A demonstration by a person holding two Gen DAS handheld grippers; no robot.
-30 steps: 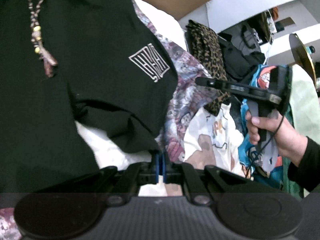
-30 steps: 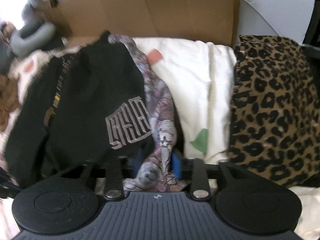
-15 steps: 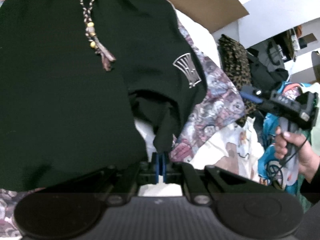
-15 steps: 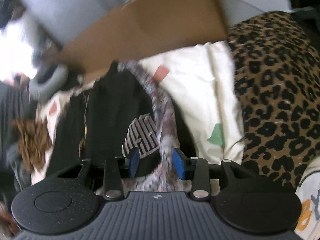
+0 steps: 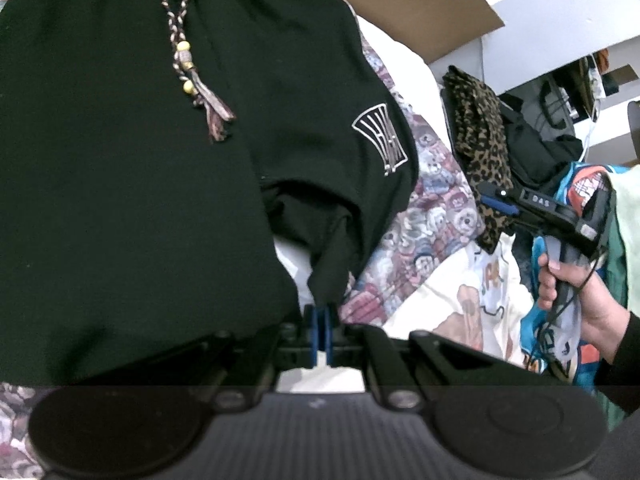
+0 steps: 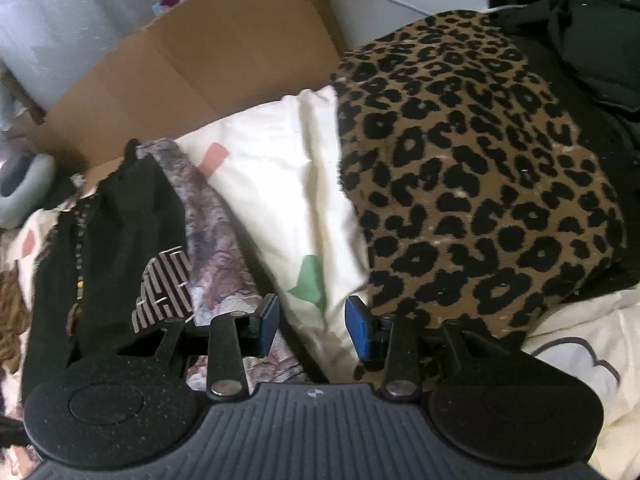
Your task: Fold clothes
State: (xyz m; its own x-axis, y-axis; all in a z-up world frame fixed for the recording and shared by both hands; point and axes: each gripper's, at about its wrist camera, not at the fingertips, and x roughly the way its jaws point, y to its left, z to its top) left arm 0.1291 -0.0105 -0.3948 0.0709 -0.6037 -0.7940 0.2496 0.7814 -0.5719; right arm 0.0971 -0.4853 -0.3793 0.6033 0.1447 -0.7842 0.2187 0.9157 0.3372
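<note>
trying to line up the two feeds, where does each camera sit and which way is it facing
Left wrist: sits on the left gripper, looking forward and down at the black drawstring garment with a white logo it pinches; the person's hand holding the right gripper shows at right.
Right wrist: sits on the right gripper, jaws apart with nothing between them, facing the white pillow with coloured shapes and brown cardboard sheet; no hand shows.
Shared: the black garment, the leopard-print fabric, the cardboard.

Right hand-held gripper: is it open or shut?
Open. The right hand-held gripper shows its blue pads apart, nothing clamped between them; only white bedding lies beyond.
</note>
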